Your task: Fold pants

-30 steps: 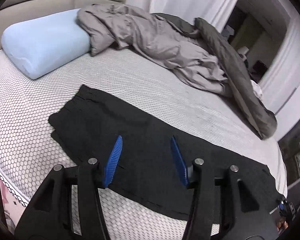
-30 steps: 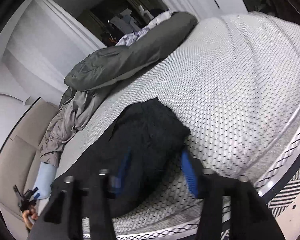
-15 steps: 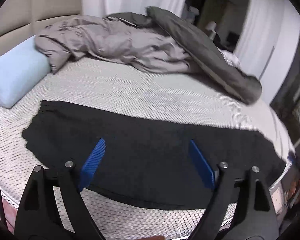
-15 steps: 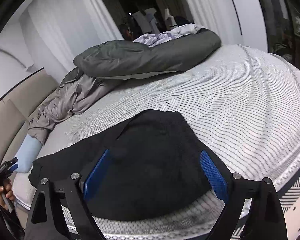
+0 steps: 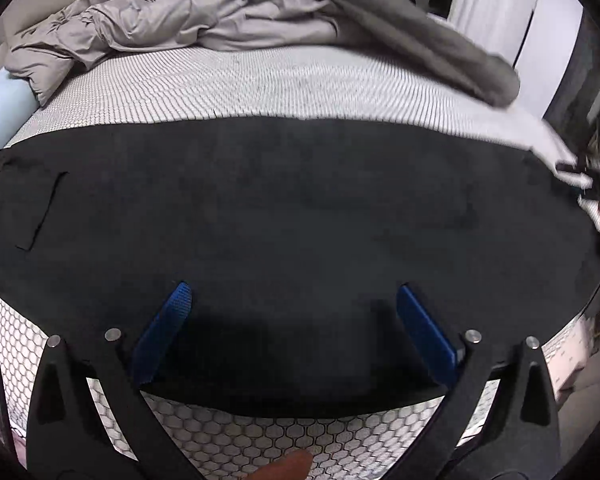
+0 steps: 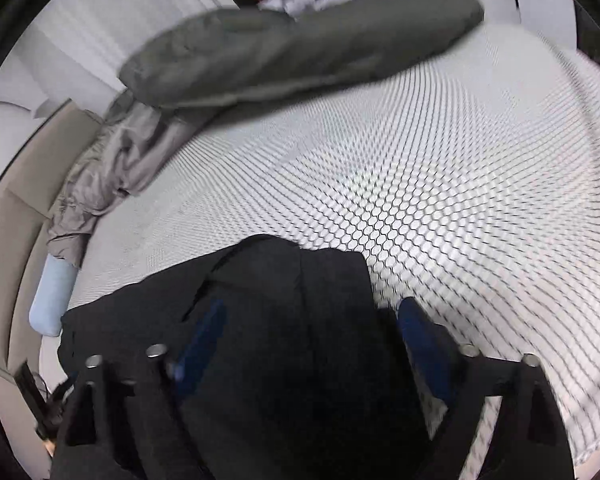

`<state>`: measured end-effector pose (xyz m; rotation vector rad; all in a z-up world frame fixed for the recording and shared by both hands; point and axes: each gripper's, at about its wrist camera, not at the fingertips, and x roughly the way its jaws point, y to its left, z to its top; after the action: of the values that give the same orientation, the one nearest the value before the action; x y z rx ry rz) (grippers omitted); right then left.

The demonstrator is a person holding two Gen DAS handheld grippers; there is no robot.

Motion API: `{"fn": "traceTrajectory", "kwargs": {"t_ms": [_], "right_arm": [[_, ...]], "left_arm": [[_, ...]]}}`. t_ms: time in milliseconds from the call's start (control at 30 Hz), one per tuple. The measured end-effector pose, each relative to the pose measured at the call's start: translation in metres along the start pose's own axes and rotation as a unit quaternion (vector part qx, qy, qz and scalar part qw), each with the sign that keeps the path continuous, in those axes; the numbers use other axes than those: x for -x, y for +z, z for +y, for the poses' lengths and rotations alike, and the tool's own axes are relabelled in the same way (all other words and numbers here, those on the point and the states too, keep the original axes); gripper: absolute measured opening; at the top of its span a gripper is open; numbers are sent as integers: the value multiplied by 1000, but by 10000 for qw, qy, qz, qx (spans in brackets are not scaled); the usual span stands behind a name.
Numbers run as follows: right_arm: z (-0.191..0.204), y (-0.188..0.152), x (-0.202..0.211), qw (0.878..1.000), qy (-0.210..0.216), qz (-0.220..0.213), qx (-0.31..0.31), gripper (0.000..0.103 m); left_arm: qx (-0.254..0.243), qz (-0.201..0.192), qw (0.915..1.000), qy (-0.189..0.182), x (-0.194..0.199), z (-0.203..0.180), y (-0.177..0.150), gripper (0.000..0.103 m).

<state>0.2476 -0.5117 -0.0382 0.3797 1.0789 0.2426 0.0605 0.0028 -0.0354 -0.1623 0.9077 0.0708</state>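
Observation:
Black pants (image 5: 292, 216) lie flat, stretched left to right across the near part of the bed, with a pocket slit at their left end. My left gripper (image 5: 292, 312) is open and empty, low over the pants' near edge at mid length. In the right wrist view the pants (image 6: 284, 304) run away to the left, their leg end under my right gripper (image 6: 308, 328), which is open and empty with blue pads either side of the cloth.
The bed has a white honeycomb-pattern mattress cover (image 5: 260, 76) (image 6: 440, 184). A crumpled grey duvet (image 5: 204, 16) (image 6: 284, 52) lies along the far side. A pale blue pillow (image 5: 0, 112) (image 6: 54, 300) lies at the head. The right gripper shows at the right edge of the left wrist view (image 5: 596, 180).
Both grippers have come down closer to the pants and opened wider. The left one has swung right to face the pants square on; the right one now hangs over the leg end.

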Motion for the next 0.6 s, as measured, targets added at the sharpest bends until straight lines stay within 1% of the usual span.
{"fn": "traceTrajectory", "kwargs": {"t_ms": [33,67,100,133,167,233,267,300,333,367,400,433,467,500,533,567,600], "right_arm": [[0,4,-9,9999,-15,125,40,62],[2,5,-14,9997,-71,193,153,57],[6,5,-17,9992,-89,187,330,48],[12,4,-17,9980,-86,186,605,28],[22,0,-15,9945,-176,130,1021,19],[38,-6,-4,9876,-341,-173,1523,13],[45,-6,7,9839,-445,-443,1671,11],[46,-5,15,9827,-526,-646,1654,9],[44,-1,22,9831,-614,-811,1523,9],[43,2,25,9812,-885,-971,1413,11],[43,4,22,9786,-1162,-997,1376,15],[40,7,13,9778,-1418,-805,1314,28],[39,7,7,9782,-1537,-642,1244,33],[37,4,5,9787,-1599,-567,1152,33],[38,-2,10,9795,-1541,-652,1124,38],[43,-9,18,9791,-1475,-791,1160,50],[50,-21,29,9779,-1361,-994,1240,56]], "left_arm": [[-54,32,9999,104,-4,-4,-4,102],[-93,41,9998,176,-8,-6,-6,102],[-132,26,9996,230,-10,-9,-10,102],[-152,-1,9995,269,-11,-10,-14,102],[-162,-8,9994,294,-14,-10,-12,102],[-185,-12,9993,327,-15,-10,-15,102],[-193,-10,9993,311,-15,-8,-14,102],[-221,-1,9994,271,-17,-10,-15,102],[-238,14,9994,262,-21,-5,-8,102],[-252,12,9993,275,-21,-5,-6,102],[-260,10,9991,322,-23,-6,-6,102],[-256,16,9991,342,-23,-3,-2,102],[-242,12,9991,352,-23,-2,-2,102],[-227,9,9991,360,-23,-1,-1,102],[-238,5,9989,405,-22,-2,-1,102],[-275,-13,9986,455,-22,-3,-2,102],[-311,-23,9983,494,-21,-4,-2,102]]}}
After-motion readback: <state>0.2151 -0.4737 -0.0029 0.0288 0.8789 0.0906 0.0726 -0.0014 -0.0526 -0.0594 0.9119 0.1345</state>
